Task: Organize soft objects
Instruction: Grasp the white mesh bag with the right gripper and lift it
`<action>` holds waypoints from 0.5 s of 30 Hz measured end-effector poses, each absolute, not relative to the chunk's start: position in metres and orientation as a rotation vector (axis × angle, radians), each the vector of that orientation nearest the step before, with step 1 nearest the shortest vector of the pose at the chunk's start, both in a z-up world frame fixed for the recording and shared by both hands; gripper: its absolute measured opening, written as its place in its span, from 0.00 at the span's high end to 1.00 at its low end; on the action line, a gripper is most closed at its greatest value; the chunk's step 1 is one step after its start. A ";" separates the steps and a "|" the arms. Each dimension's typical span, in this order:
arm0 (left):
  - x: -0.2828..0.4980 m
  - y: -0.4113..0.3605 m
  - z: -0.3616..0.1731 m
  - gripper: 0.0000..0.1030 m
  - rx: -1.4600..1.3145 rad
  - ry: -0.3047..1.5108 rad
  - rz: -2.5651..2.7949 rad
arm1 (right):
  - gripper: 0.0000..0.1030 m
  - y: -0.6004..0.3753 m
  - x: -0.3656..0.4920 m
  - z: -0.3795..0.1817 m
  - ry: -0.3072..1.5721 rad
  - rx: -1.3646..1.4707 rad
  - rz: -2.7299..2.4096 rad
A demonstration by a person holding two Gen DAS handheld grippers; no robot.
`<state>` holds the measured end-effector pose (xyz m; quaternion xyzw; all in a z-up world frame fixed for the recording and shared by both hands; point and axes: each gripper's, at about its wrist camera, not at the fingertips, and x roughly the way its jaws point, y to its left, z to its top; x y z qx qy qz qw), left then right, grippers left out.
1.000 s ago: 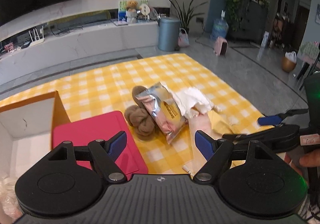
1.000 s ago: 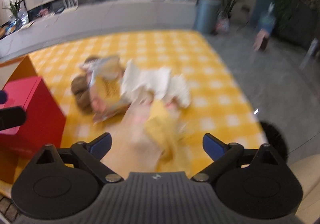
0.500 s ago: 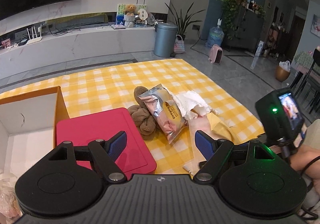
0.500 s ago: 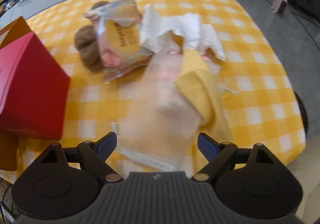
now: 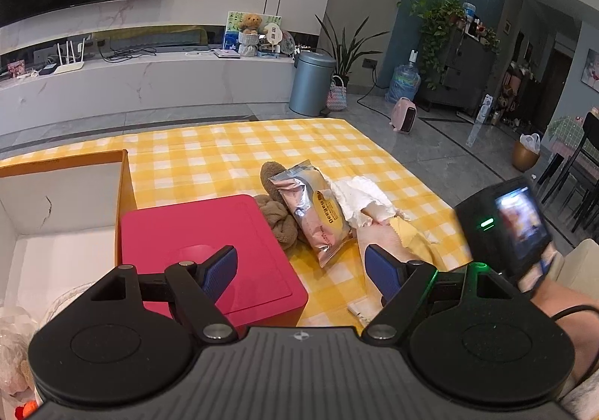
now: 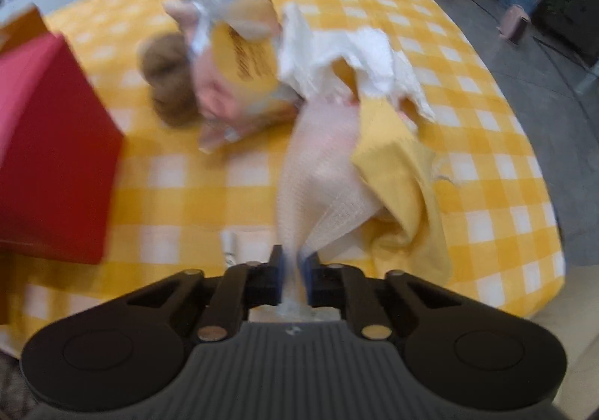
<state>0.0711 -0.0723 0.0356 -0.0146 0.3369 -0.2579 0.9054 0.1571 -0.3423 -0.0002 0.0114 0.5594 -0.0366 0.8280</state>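
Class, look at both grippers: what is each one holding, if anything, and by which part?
The right gripper has just closed on the pale waffle cloth, pinching its near end. The left gripper stands open, holding nothing.

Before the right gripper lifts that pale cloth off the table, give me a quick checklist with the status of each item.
1. Right gripper shut on the pale cloth: ok; its jaws have just closed on the near end.
2. Cloth free of neighbours: not ok; the yellow cloth lies over its side.
3. Far end clear: not ok; it runs under the white cloth.
4. Snack packet off the cloth: cannot tell.
5. Left gripper open, empty: ok.
6. Box open: ok.
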 end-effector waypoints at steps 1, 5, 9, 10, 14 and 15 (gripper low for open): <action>0.071 -0.072 0.035 0.12 -0.031 0.697 -0.528 | 0.95 -0.343 0.154 0.007 1.162 0.044 -0.055; 0.073 -0.067 0.035 0.12 -0.045 0.696 -0.516 | 0.97 -0.348 0.143 0.035 1.051 0.136 0.054; 0.073 -0.063 0.037 0.12 -0.061 0.691 -0.513 | 0.98 -0.359 0.131 0.061 0.943 0.227 0.111; 0.072 -0.063 0.036 0.12 -0.063 0.690 -0.513 | 0.98 -0.361 0.128 0.066 0.922 0.238 0.111; 0.072 -0.069 0.038 0.12 -0.044 0.697 -0.510 | 0.98 -0.371 0.121 0.082 0.851 0.257 0.078; 0.071 -0.071 0.040 0.12 -0.034 0.699 -0.506 | 0.98 -0.374 0.119 0.085 0.836 0.262 0.070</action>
